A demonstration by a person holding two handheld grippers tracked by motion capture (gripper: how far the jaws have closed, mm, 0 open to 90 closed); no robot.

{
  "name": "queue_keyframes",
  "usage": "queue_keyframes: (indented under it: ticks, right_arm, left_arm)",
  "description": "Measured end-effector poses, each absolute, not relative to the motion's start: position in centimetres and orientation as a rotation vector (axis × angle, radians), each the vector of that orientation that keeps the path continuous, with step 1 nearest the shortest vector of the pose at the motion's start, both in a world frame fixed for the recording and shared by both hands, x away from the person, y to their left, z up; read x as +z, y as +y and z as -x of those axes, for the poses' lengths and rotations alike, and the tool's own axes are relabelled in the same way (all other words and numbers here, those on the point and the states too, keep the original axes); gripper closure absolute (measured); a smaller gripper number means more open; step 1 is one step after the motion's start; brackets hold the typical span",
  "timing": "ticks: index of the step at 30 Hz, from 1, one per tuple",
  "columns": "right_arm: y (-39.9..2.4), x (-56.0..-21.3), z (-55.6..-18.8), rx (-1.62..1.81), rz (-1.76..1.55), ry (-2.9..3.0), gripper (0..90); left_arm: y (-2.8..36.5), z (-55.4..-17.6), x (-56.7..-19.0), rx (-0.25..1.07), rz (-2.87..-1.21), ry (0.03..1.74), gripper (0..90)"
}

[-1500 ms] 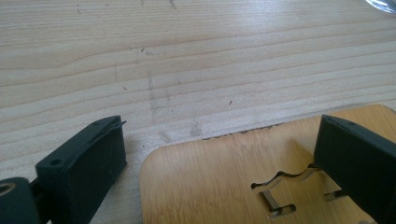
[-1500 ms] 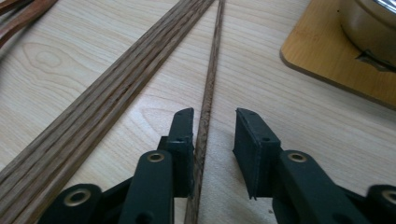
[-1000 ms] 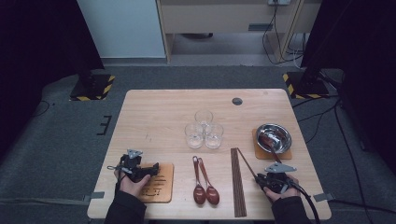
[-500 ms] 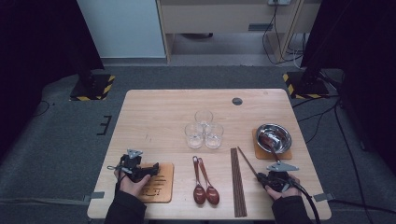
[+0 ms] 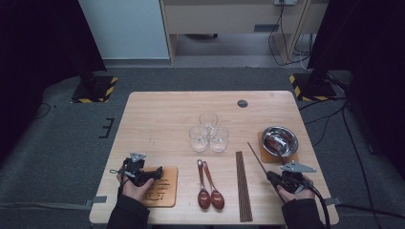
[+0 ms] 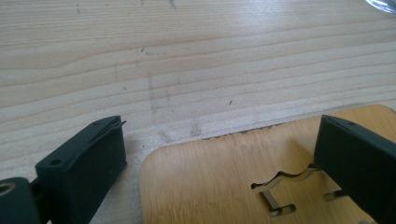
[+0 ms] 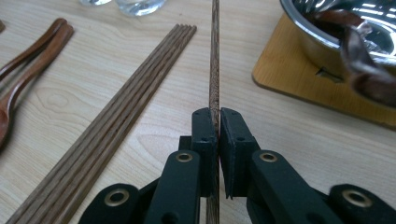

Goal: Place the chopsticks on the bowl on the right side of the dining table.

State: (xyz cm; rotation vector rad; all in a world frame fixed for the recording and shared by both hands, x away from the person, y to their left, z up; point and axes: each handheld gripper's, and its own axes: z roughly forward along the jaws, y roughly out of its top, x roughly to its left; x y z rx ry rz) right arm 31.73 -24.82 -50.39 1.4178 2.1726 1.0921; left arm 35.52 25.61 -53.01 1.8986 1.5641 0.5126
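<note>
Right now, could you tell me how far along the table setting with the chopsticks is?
Early on. Done: the right hand-held gripper is shut on one chopstick. In hand: that stick, angled toward the steel bowl. Left: the chopstick bundle still lies on the table, and the left hand-held gripper is open over a coaster.

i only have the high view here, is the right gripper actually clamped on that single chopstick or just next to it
Observer: Clamped. In the right gripper view the right gripper has its jaws pressed onto the single chopstick.
Operator: what about the left one
Observer: The left gripper is open, jaws wide apart over the corner of a wooden coaster.
Operator: anything in the bowl
Observer: Yes, a dark wooden spoon lies in the metal bowl.
</note>
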Motion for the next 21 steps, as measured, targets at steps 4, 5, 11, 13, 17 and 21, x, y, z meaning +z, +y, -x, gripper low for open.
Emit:
queue_keyframes:
  ticks: [4, 5, 11, 13, 17, 21]
  right_arm:
    - [-25.0, -50.0, -31.7, 1.114, -1.416, 2.158, 85.3]
    - [-25.1, -50.0, -31.7, 1.117, -1.417, 2.154, 85.3]
    - [-25.0, -49.3, -31.7, 1.147, -1.405, 2.139, 85.3]
    - [-24.9, -49.1, -31.7, 1.156, -1.399, 2.136, 85.3]
    - [-24.9, -48.8, -31.7, 1.169, -1.389, 2.134, 85.3]
    - [-24.9, -48.4, -31.7, 1.186, -1.385, 2.123, 85.3]
  left_arm:
    - [25.6, -35.5, -53.0, 0.513, -1.899, 1.564, 1.4]
    - [25.6, -35.5, -53.0, 0.512, -1.899, 1.564, 1.4]
    - [25.6, -35.5, -53.0, 0.512, -1.899, 1.564, 1.4]
    - [25.6, -35.5, -53.0, 0.512, -1.899, 1.564, 1.3]
    - [25.6, -35.5, -53.0, 0.512, -1.899, 1.564, 1.4]
    - [25.6, -35.5, -53.0, 0.512, -1.898, 1.564, 1.3]
